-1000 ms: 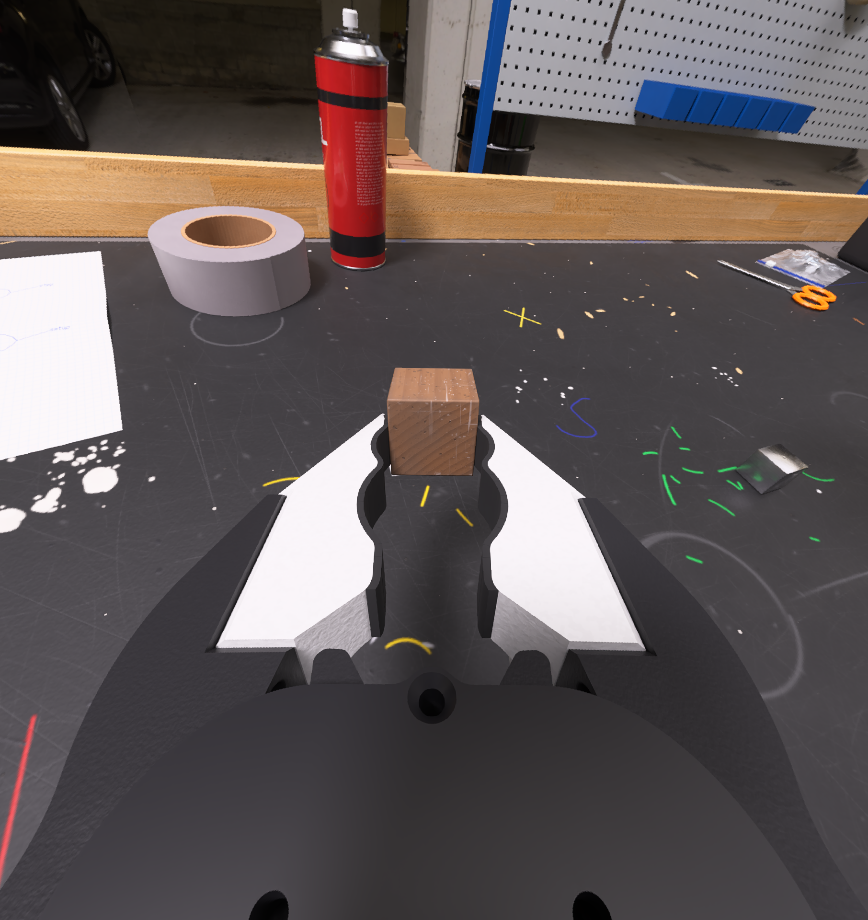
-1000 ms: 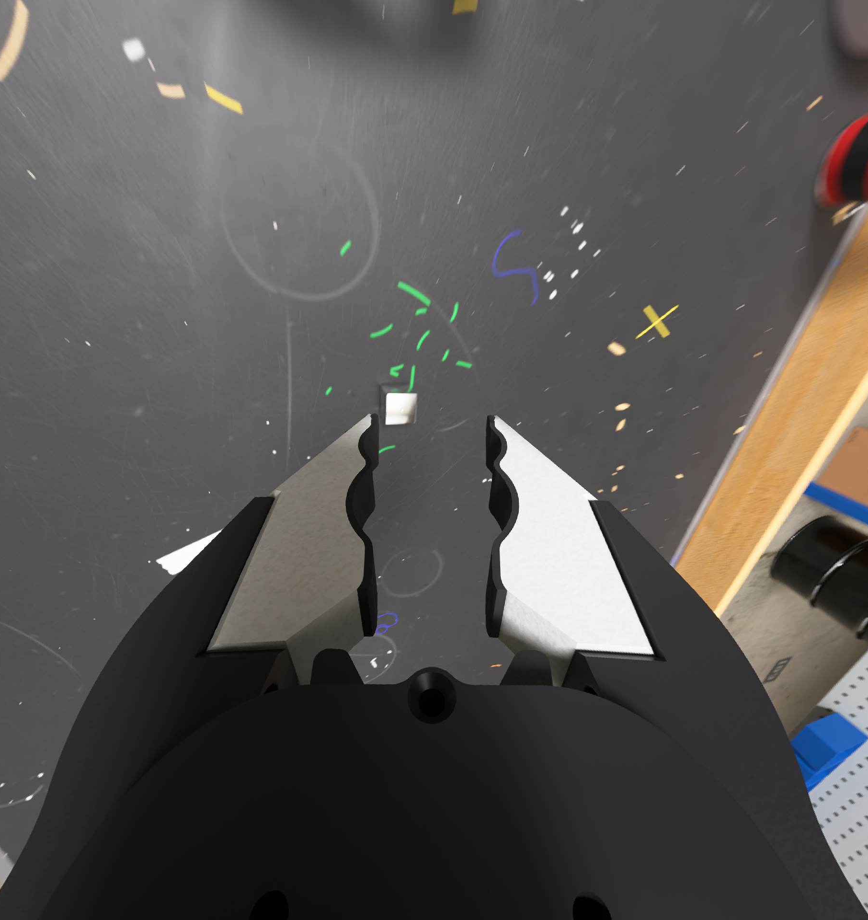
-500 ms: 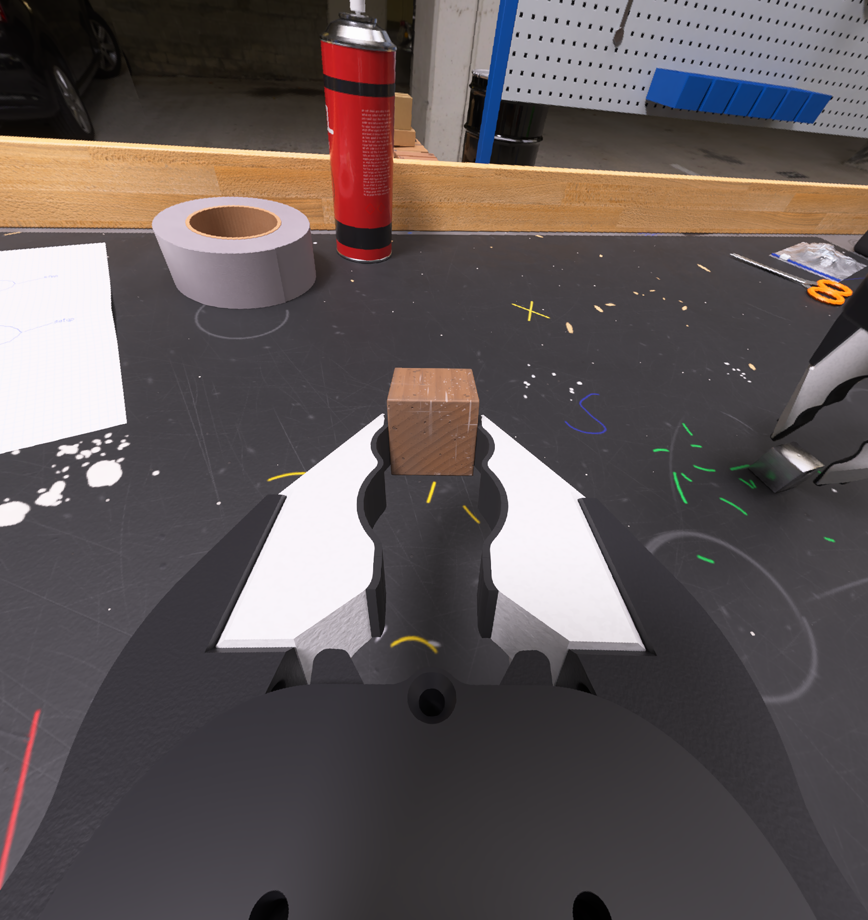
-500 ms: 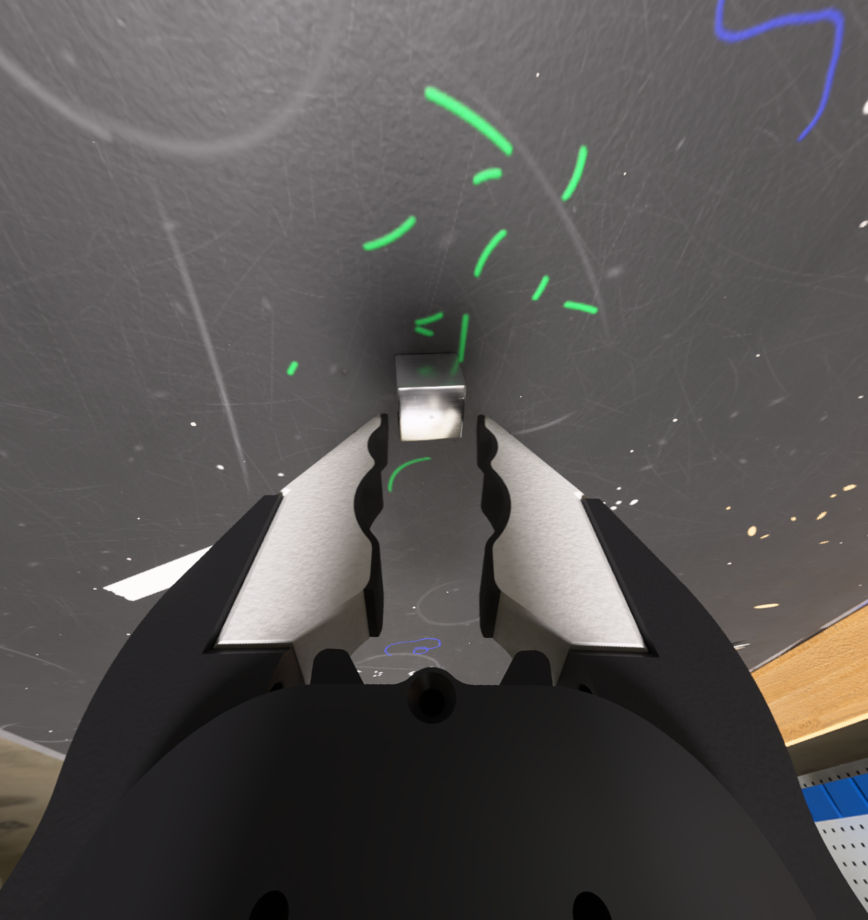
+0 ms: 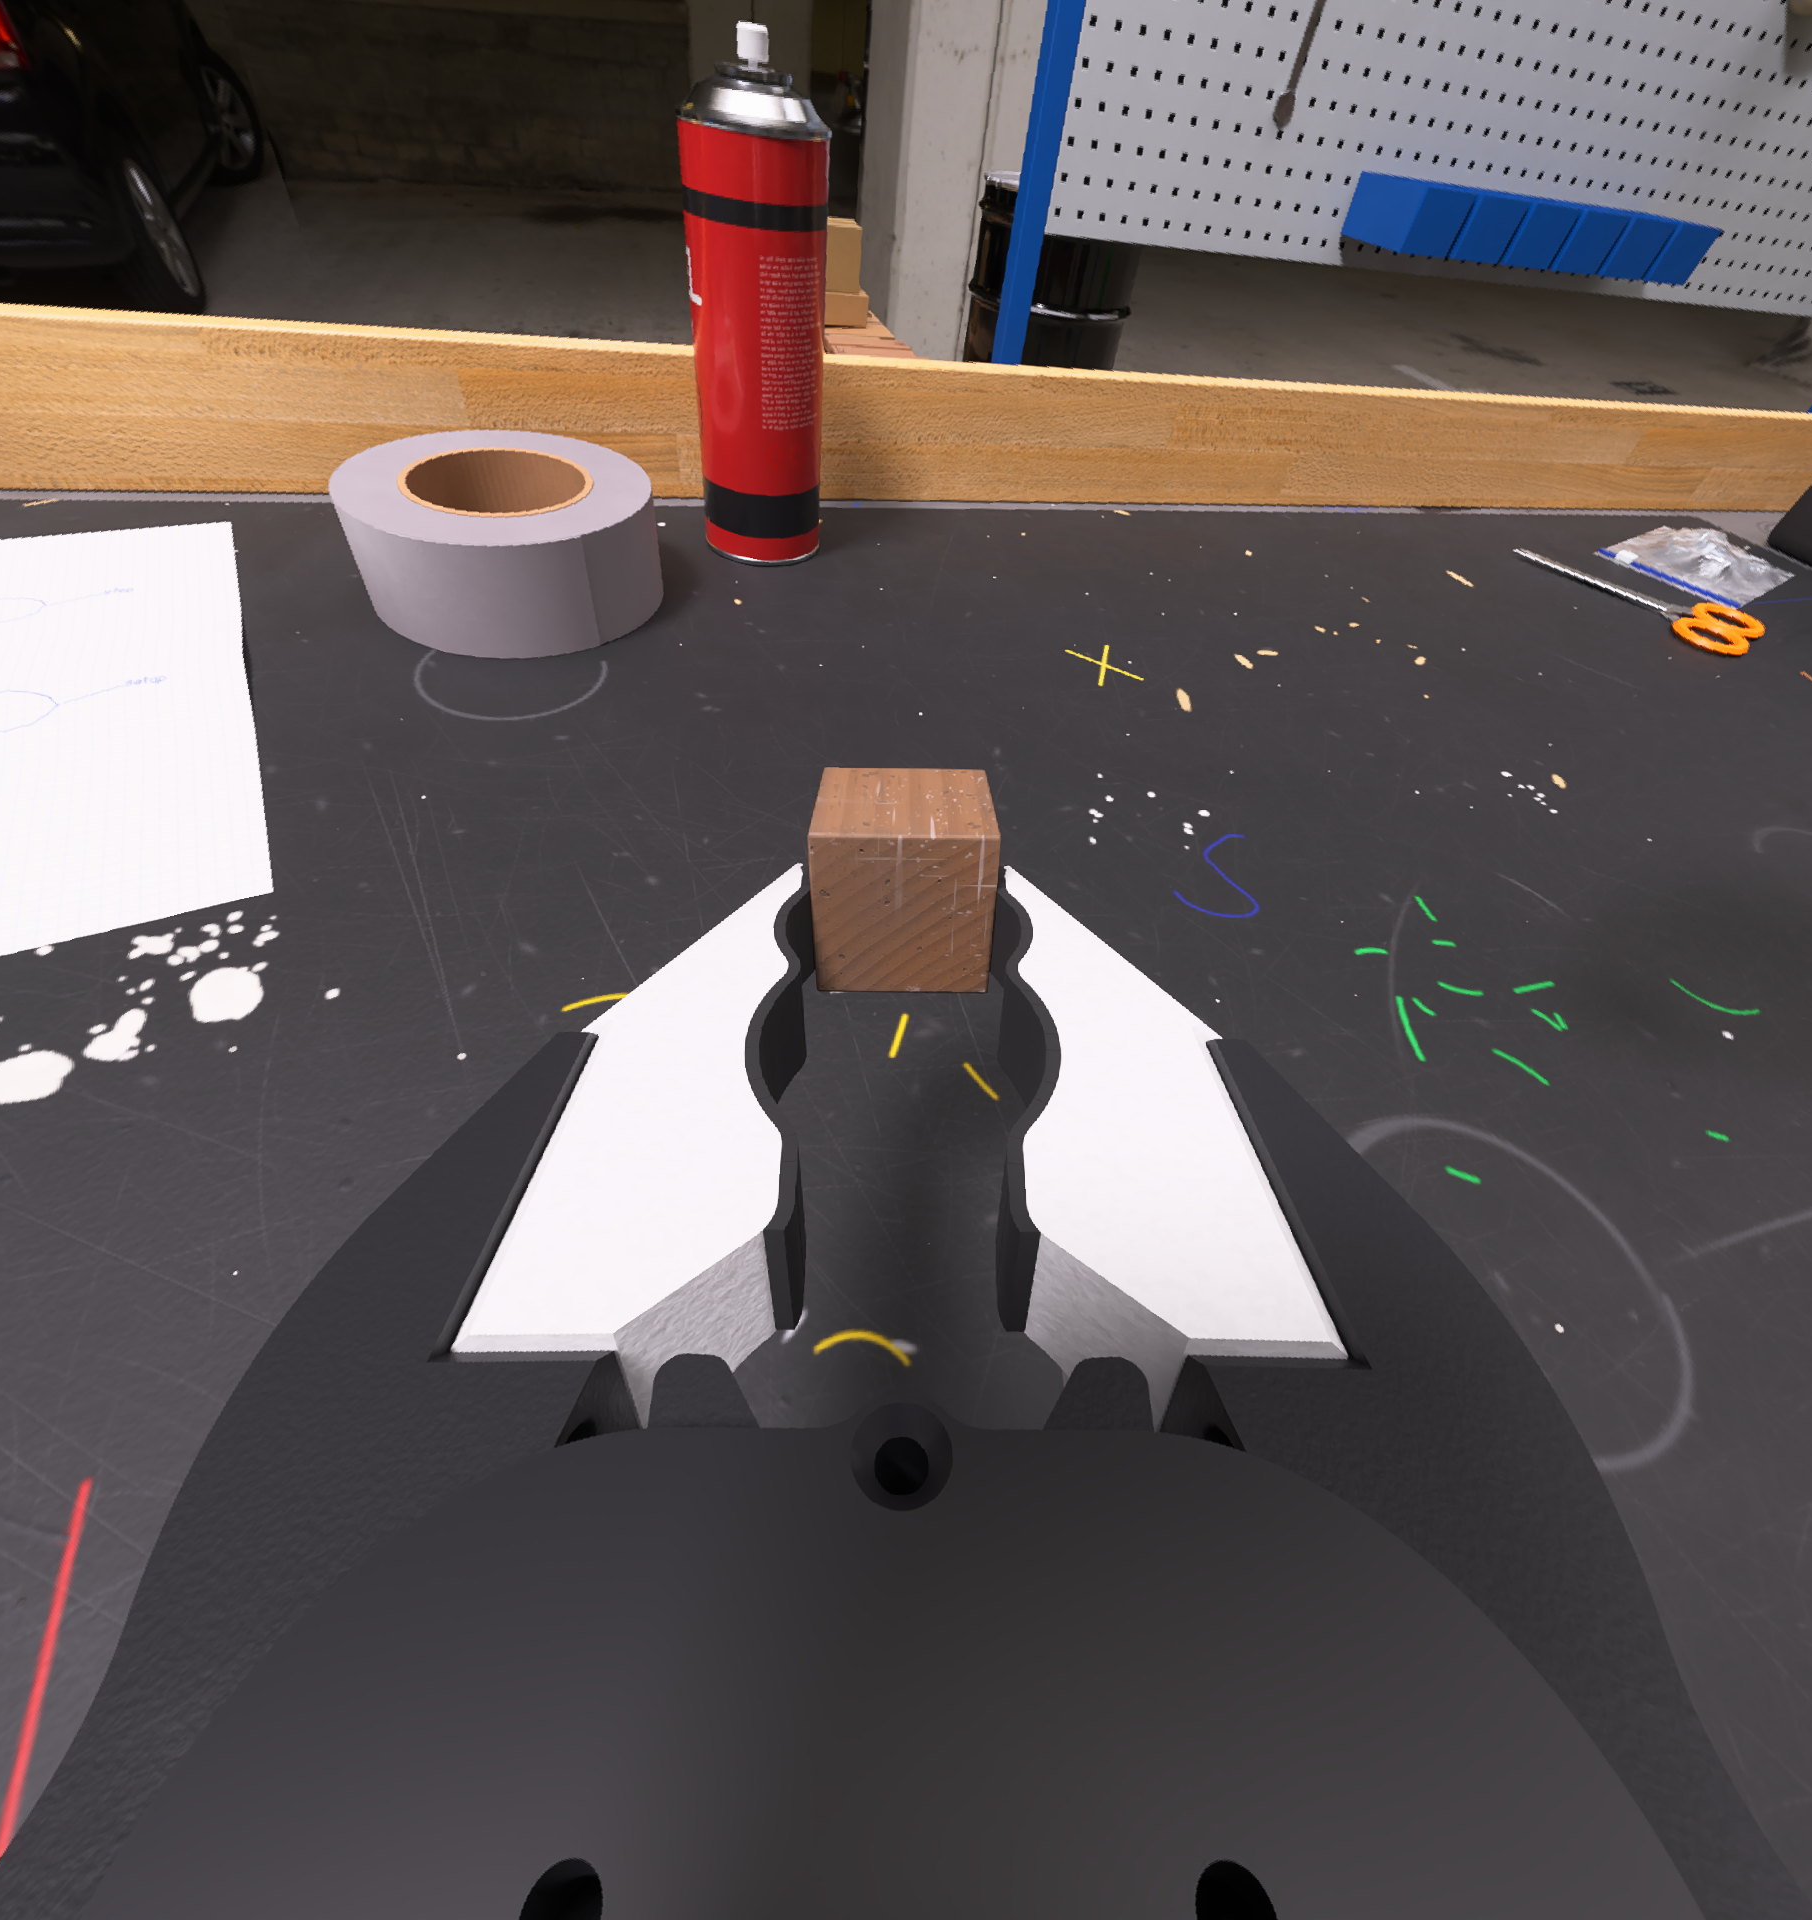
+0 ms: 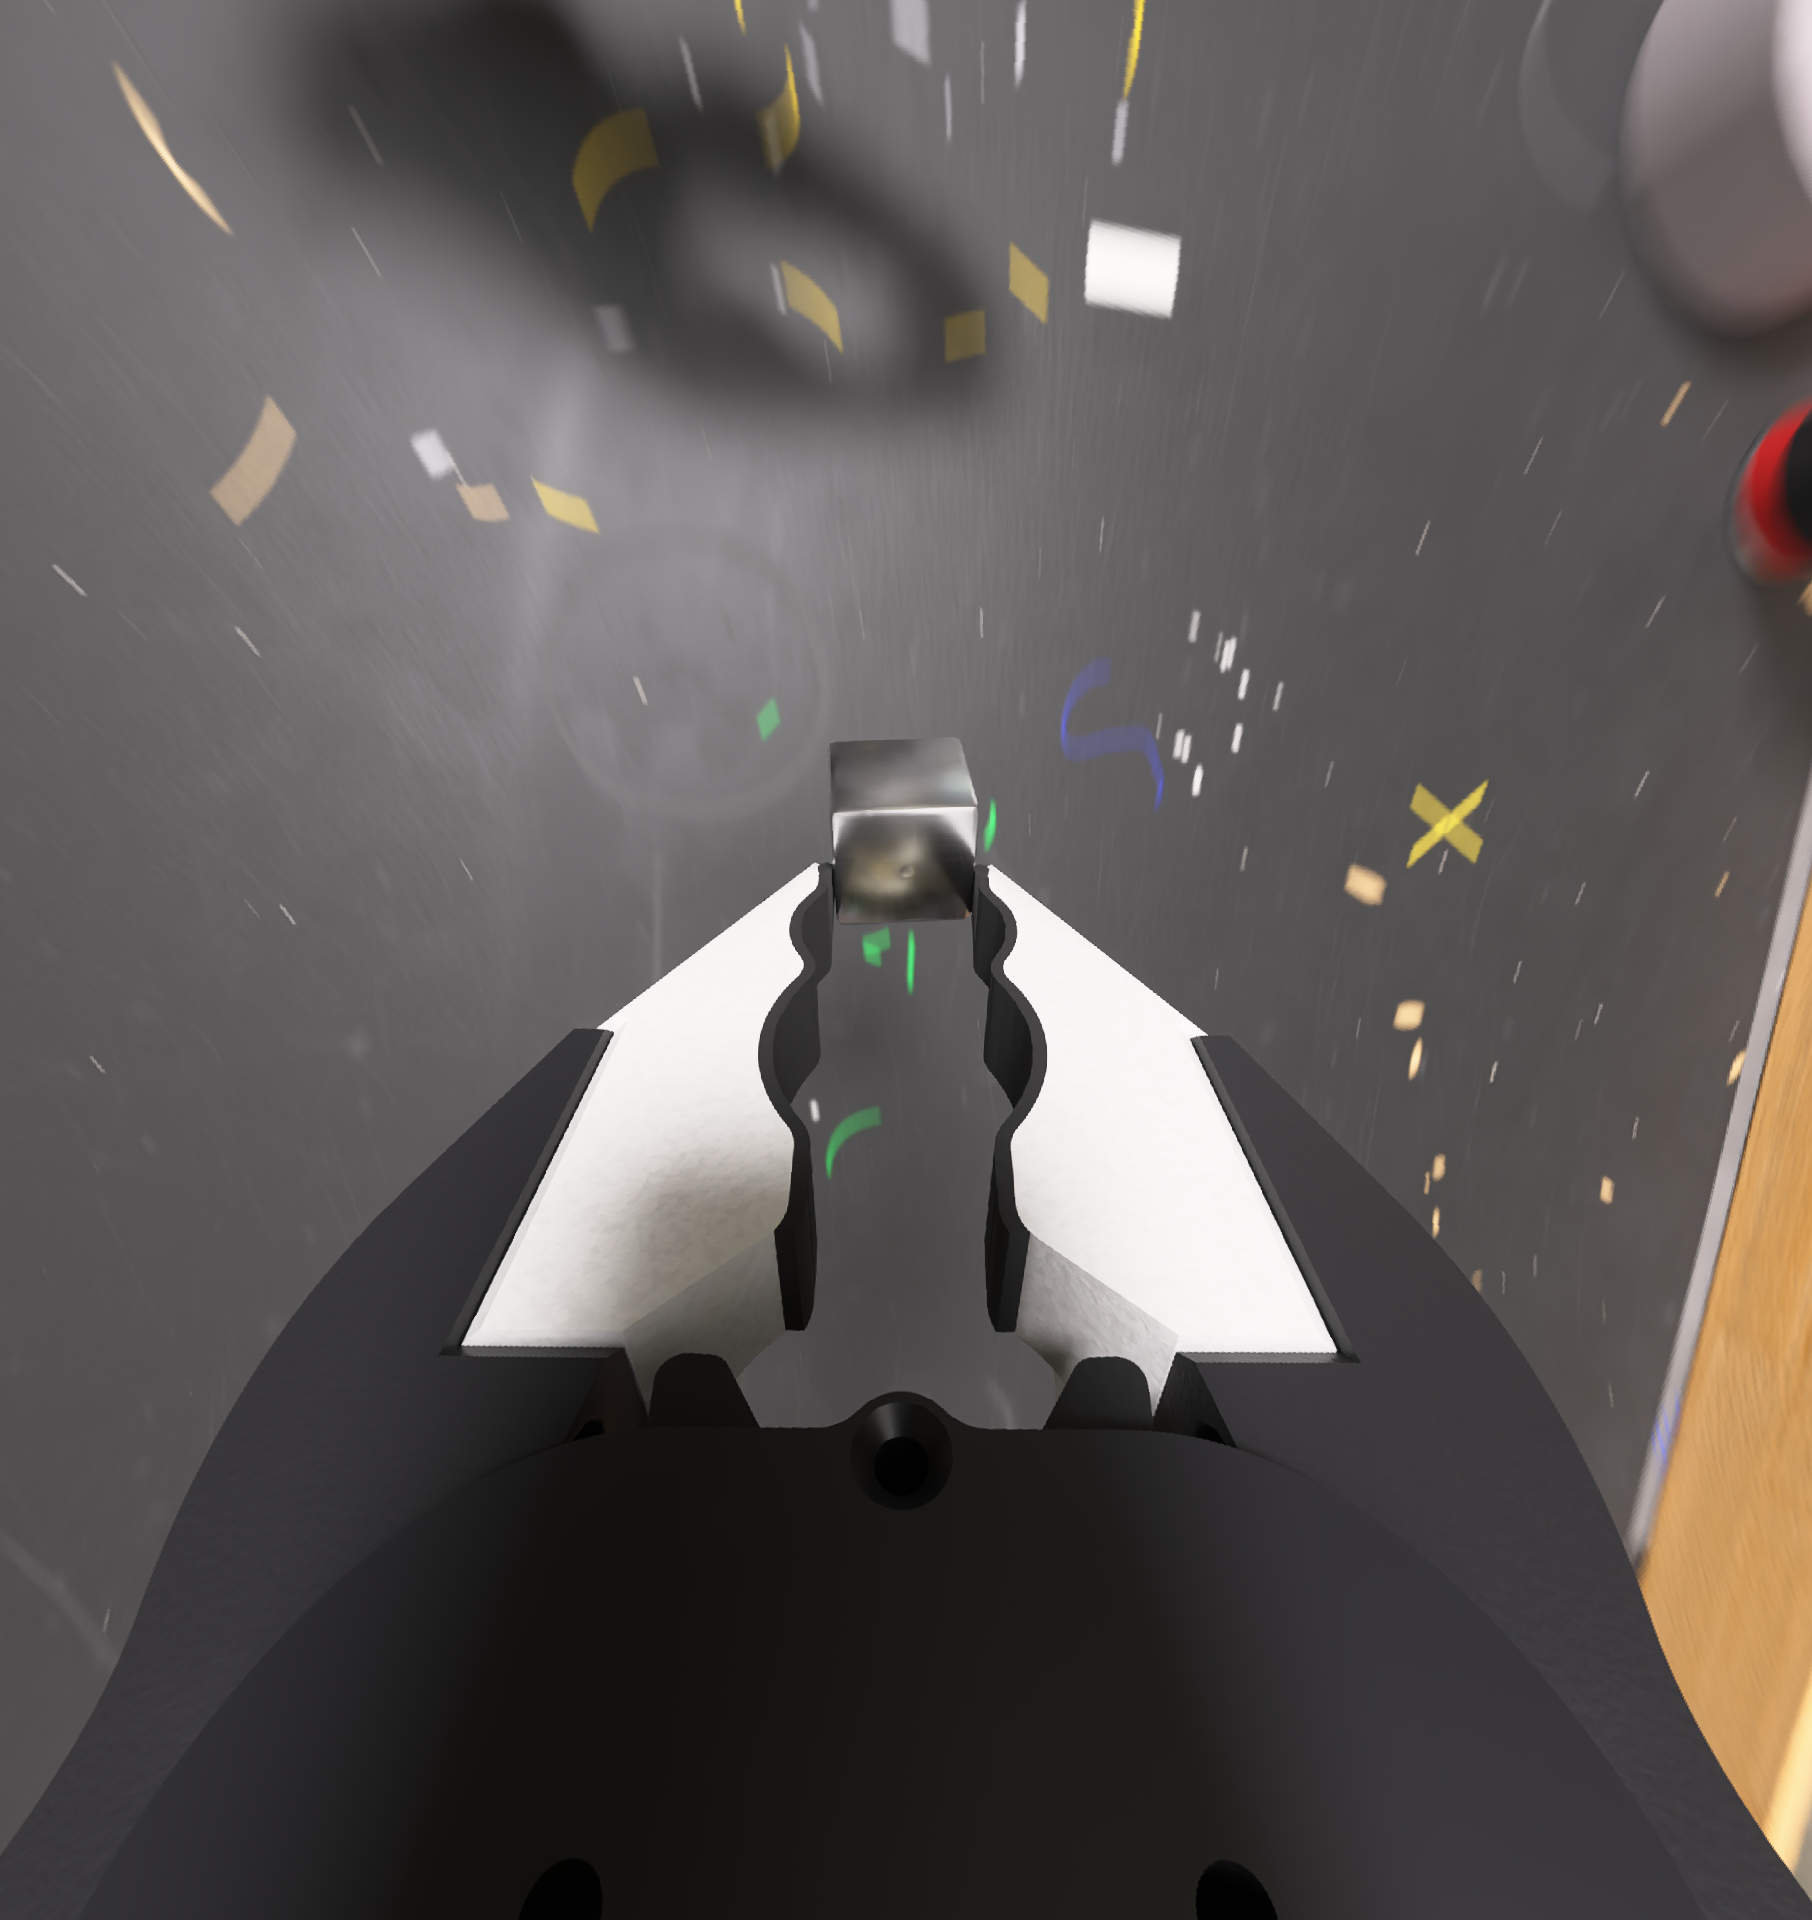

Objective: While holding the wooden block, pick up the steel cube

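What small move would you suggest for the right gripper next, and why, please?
Probably raise it a bit more, staying shut: the right gripper pinches the steel cube only at its fingertips, and the left gripper holds the block.

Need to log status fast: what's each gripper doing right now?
Left gripper: shut on the wooden block, held at its fingertips.
Right gripper: shut on the steel cube, pinched at its fingertips.

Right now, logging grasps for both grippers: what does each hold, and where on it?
Left gripper pinches the wooden block by its two side faces at the fingertips. Right gripper grips the steel cube likewise.
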Robot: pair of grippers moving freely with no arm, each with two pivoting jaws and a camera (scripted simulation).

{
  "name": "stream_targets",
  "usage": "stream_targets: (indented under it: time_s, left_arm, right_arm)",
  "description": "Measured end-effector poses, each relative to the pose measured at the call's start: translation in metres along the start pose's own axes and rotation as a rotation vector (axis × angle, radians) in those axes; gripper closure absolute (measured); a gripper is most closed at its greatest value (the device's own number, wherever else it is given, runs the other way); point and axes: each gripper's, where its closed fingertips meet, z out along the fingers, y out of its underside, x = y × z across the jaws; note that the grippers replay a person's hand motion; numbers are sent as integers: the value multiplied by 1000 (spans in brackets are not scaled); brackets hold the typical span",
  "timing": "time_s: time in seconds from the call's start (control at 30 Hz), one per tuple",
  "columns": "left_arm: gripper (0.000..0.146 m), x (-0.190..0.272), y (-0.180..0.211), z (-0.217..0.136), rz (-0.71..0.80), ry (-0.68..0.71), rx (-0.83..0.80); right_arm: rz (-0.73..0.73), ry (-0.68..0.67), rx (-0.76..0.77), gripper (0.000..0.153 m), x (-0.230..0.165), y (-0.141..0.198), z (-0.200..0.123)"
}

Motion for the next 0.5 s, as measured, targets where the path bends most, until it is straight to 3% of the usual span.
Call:
stream_targets:
  time_s: [0.13, 0.23, 0.37, 0.5]
  left_arm:
    - [113, -1, 0, -1, -9, -2, 5]
    - [113, -2, 0, -1, -14, -1, 5]
    - [113, -1, 0, -1, -13, 1, 5]
    - [113, -1, 0, -1, -14, 3, 6]
  right_arm:
    - [-10, 4, 327, 126, -11, -65, -32]
    - [9, 0, 507, 126, -15, -94, -46]
    - [80, -68, 715, 126, -20, -116, -47]
    - [122, -134, 816, 126, -24, -119, -34]
